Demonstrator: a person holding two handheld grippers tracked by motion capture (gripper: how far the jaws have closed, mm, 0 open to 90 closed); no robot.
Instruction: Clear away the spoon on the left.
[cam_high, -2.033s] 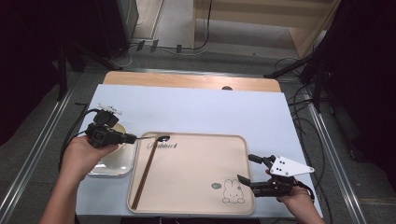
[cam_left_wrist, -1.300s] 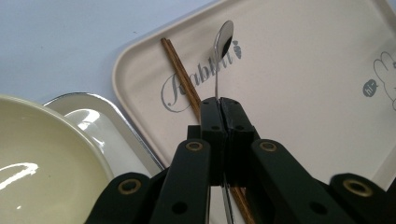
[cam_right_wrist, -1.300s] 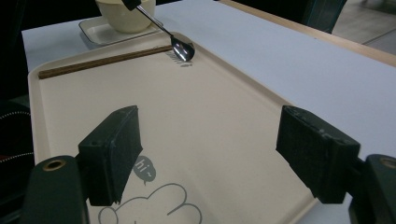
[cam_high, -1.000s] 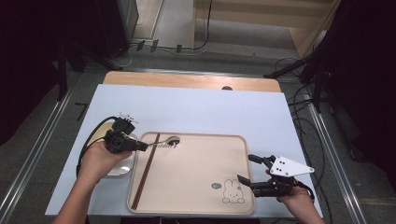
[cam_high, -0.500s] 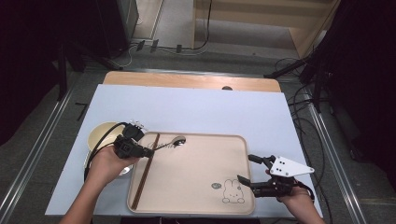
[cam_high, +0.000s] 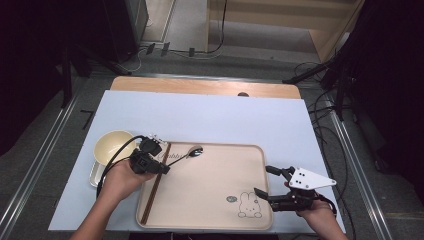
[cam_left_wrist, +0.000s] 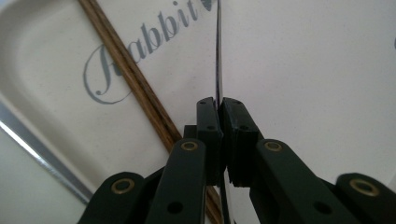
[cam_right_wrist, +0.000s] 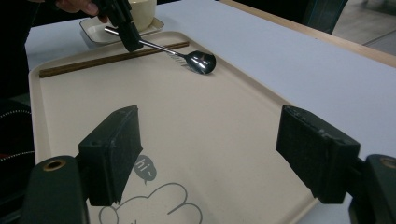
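A metal spoon (cam_high: 194, 150) lies low over the beige rabbit tray (cam_high: 220, 200), its bowl near the tray's far rim. My left gripper (cam_high: 164, 169) is shut on the spoon's thin handle (cam_left_wrist: 218, 56); the jaws have just eased open a little, and the pads still pinch the handle. In the right gripper view the left gripper (cam_right_wrist: 132, 43) and the spoon (cam_right_wrist: 201, 61) sit at the tray's far end. A pair of brown chopsticks (cam_high: 154, 186) lies along the tray's left side, under the handle. My right gripper (cam_high: 263, 182) stands open over the tray's near right corner, with nothing between its pads.
A cream bowl (cam_high: 112, 144) sits on a small rectangular dish (cam_high: 96, 176) left of the tray. A white sheet (cam_high: 210, 117) covers the wooden table. A printed rabbit (cam_high: 247, 205) marks the tray near my right gripper.
My left hand has carried the spoon rightward and down, from beside the bowl to over the tray's left part. The bowl is now uncovered. The right gripper has stayed put.
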